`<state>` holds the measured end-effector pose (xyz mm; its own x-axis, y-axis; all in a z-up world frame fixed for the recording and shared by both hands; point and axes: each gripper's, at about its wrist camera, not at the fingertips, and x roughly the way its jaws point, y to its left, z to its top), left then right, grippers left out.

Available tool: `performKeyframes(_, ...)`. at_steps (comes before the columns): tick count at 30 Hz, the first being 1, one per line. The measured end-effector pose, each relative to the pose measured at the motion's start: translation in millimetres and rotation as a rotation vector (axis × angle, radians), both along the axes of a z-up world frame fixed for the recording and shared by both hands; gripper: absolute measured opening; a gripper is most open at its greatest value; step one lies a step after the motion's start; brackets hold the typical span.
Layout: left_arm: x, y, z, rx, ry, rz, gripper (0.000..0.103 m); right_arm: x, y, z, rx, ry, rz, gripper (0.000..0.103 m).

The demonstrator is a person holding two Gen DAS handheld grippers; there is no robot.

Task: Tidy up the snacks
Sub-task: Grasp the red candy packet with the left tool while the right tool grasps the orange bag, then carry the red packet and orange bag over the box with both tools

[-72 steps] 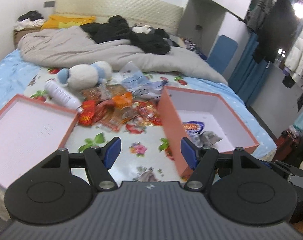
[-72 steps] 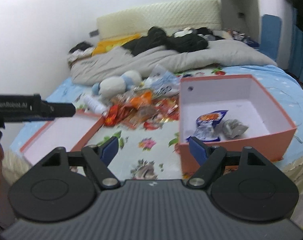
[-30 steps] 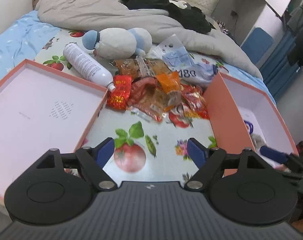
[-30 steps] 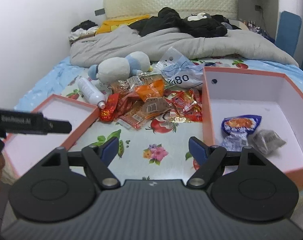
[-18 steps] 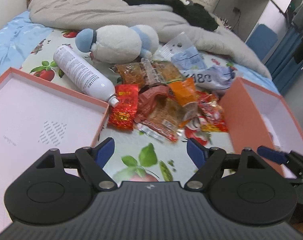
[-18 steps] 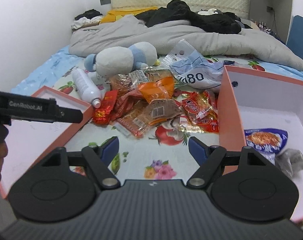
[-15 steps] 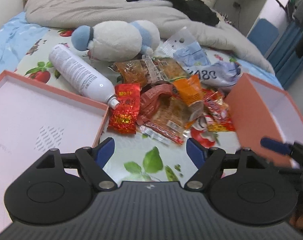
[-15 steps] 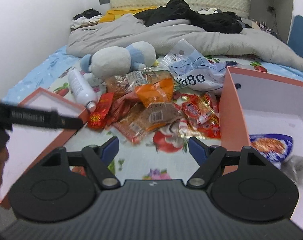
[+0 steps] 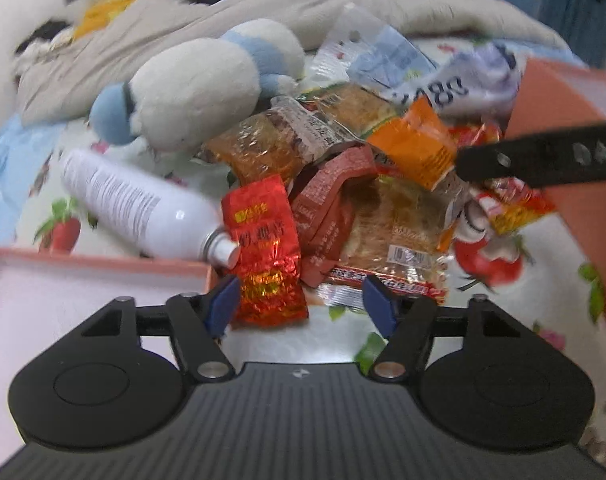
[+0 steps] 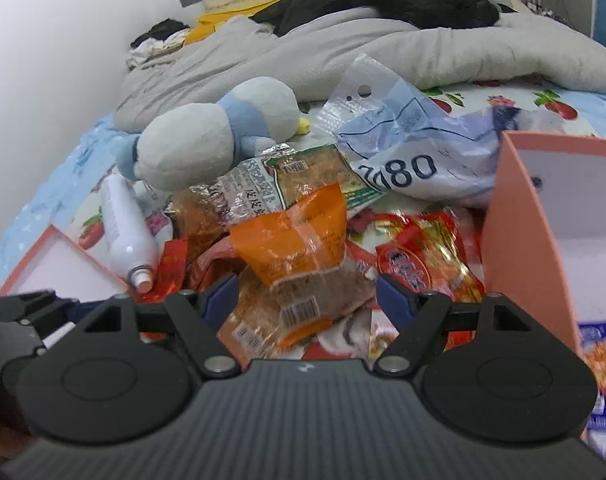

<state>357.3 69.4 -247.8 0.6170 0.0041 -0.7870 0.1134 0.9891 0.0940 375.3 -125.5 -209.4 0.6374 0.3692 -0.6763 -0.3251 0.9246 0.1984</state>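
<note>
A heap of snack packets lies on the fruit-print bedsheet between two orange boxes. My left gripper [image 9: 299, 300] is open just above the near edge of the heap, with a red foil packet [image 9: 265, 248] between its blue fingertips. My right gripper [image 10: 309, 294] is open over an orange packet [image 10: 295, 236] with a brown snack under it. A red and gold packet [image 10: 427, 264] lies to its right. The right gripper's black finger [image 9: 543, 160] crosses the left wrist view at the right.
The shallow orange lid [image 9: 83, 268] is at the left, and the deep orange box [image 10: 519, 216] with a blue packet [image 10: 603, 356] inside is at the right. A white spray bottle [image 9: 143, 212], a plush toy [image 10: 207, 136], a clear "080" bag [image 10: 415, 152] and a grey duvet lie behind.
Both grippers have moved forward and down onto the snack heap. The packets now fill the view between the open fingers of each gripper.
</note>
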Motion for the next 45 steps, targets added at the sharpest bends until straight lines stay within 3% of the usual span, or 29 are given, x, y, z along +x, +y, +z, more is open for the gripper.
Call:
performKeyframes(12, 24.4, 1.9, -22.3, 0.108, 0.06, 0.02, 0.062, 33.0, 22.9, -26.2, -0.085, 0.033, 0.053, 0.077)
performKeyframes(15, 23.4, 4.6, -23.6, 0.112, 0.049, 0.03, 0.052, 35.9, 27.6, -33.8, -0.112, 0.053, 0.076, 0.077)
performKeyframes(18, 21.7, 5.9, -22.4, 0.111, 0.042, 0.028, 0.051, 34.9, 28.2, -35.5, -0.127, 0.045, 0.072, 0.07)
performKeyframes(22, 17.8, 4.7, -21.0, 0.118, 0.033, 0.025, 0.049, 30.9, 25.5, -31.2, -0.121, 0.036, 0.068, 0.054)
performKeyframes(25, 13.1, 3.6, -17.8, 0.098, 0.035, 0.026, 0.048, 25.6, 20.8, -26.9, -0.107, 0.035, 0.065, 0.049)
performKeyframes(28, 6.1, 1.2, -11.9, 0.076, 0.038, 0.035, 0.038, 13.0, 14.0, -20.7, -0.086, 0.032, 0.056, 0.046)
performKeyframes(45, -76.2, -31.1, 26.7, -0.073, 0.041, 0.077, 0.038, -123.7, -29.0, 6.8, -0.061, 0.011, 0.021, 0.044)
